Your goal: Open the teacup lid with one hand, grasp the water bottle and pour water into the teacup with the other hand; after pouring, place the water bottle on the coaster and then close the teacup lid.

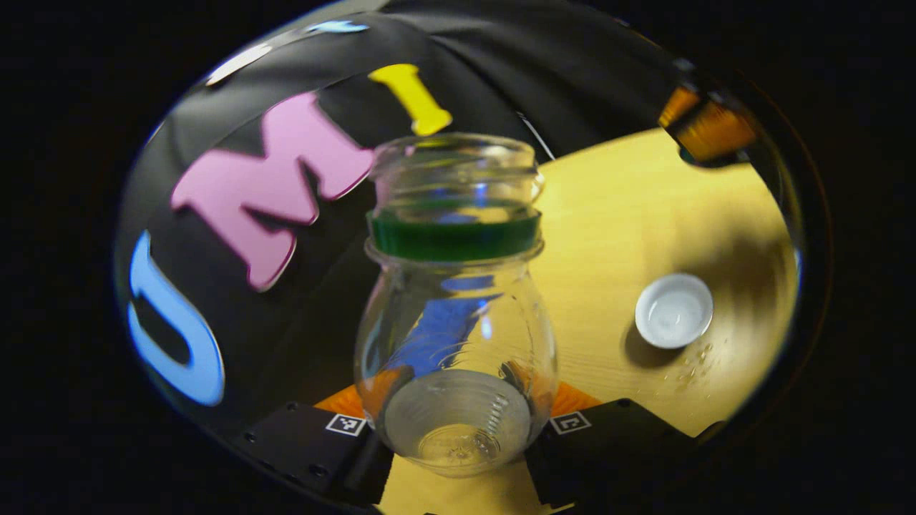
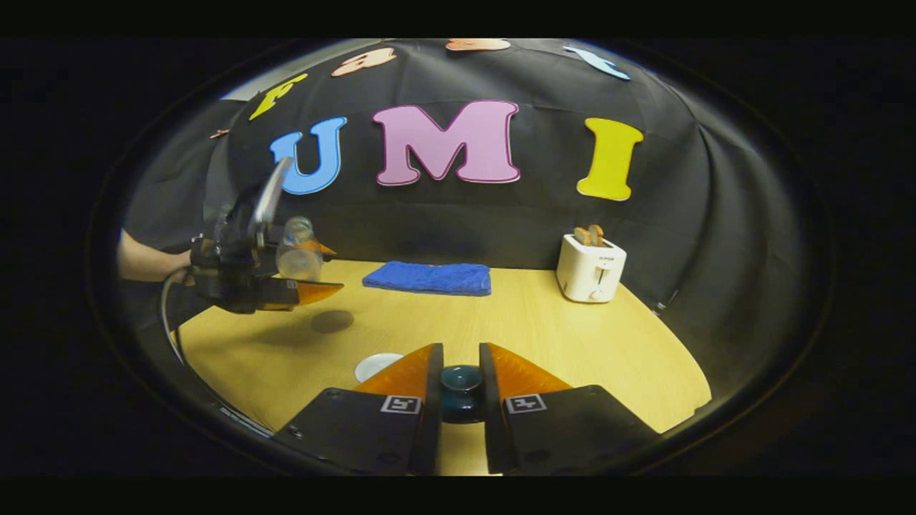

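My left gripper (image 1: 458, 418) is shut on a clear water bottle (image 1: 454, 300) with a green ring at its neck and an uncapped mouth; its base faces the camera and it looks empty. The right gripper view shows that gripper (image 2: 325, 270) and the bottle (image 2: 299, 250) held in the air at the left by a hand, above a dark round coaster (image 2: 331, 321). My right gripper (image 2: 461, 357) is shut on the knob of a dark teal teacup lid (image 2: 461, 390). A small white teacup (image 1: 673, 311) sits open on the table, with water drops beside it.
A folded blue cloth (image 2: 428, 277) lies at the back of the wooden table (image 2: 572, 336). A white toaster (image 2: 590, 268) with bread in it stands at the back right. The right gripper's tips (image 1: 705, 129) show at the far side of the table in the left gripper view.
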{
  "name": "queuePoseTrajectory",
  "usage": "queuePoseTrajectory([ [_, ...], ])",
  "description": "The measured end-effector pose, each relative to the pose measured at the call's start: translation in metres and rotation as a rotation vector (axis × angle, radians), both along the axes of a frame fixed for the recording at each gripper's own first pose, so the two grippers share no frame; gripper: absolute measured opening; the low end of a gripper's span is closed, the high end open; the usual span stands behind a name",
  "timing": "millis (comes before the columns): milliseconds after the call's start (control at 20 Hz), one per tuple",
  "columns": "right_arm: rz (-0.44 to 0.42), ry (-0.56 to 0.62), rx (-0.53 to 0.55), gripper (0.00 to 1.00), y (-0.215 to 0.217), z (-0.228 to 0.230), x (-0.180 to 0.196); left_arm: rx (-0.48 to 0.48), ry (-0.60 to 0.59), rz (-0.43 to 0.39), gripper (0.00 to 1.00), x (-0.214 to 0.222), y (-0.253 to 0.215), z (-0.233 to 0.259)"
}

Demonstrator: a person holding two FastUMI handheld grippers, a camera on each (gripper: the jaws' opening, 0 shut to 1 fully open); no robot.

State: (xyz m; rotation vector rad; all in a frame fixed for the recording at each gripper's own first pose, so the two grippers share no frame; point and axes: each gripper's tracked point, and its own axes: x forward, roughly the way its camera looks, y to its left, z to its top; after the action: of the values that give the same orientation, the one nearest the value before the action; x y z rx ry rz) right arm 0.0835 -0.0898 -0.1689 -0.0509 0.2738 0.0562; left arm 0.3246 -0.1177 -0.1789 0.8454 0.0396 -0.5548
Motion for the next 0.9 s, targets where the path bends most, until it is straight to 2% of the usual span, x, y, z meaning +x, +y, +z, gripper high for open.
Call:
queuePoseTrajectory([
  [150, 0.011, 0.009, -0.011, 0.28, 0.017, -0.007, 0.011, -0.405, 0.115, 0.006, 0.77, 0.016, 0.005, 0.008],
  [250, 0.005, 0.014, -0.033, 0.28, 0.022, -0.014, 0.019, -0.559, 0.157, 0.043, 0.77, 0.023, 0.005, 0.005],
  [350, -0.01, -0.003, -0.043, 0.28, 0.025, -0.015, 0.028, -0.643, 0.204, 0.051, 0.77, 0.022, 0.005, 0.0],
  [450, -0.019, -0.001, -0.016, 0.28, 0.032, -0.022, 0.034, -0.667, 0.246, 0.053, 0.78, 0.021, 0.004, -0.007],
  [500, -0.019, 0.004, 0.003, 0.23, 0.038, -0.028, 0.037, -0.668, 0.256, 0.06, 0.77, 0.022, 0.005, -0.011],
  [550, -0.017, 0.007, 0.013, 0.28, 0.043, -0.032, 0.04, -0.655, 0.271, 0.07, 0.77, 0.022, 0.005, -0.017],
  [700, -0.003, 0.003, 0.015, 0.28, 0.059, -0.037, 0.044, -0.6, 0.298, 0.088, 0.8, 0.02, 0.011, -0.032],
  [750, 0.003, -0.005, 0.018, 0.28, 0.063, -0.038, 0.047, -0.588, 0.293, 0.082, 0.78, 0.022, 0.006, -0.036],
  [900, 0.02, -0.022, 0.035, 0.28, 0.075, -0.042, 0.059, -0.572, 0.268, 0.081, 0.79, 0.023, 0.006, -0.04],
])
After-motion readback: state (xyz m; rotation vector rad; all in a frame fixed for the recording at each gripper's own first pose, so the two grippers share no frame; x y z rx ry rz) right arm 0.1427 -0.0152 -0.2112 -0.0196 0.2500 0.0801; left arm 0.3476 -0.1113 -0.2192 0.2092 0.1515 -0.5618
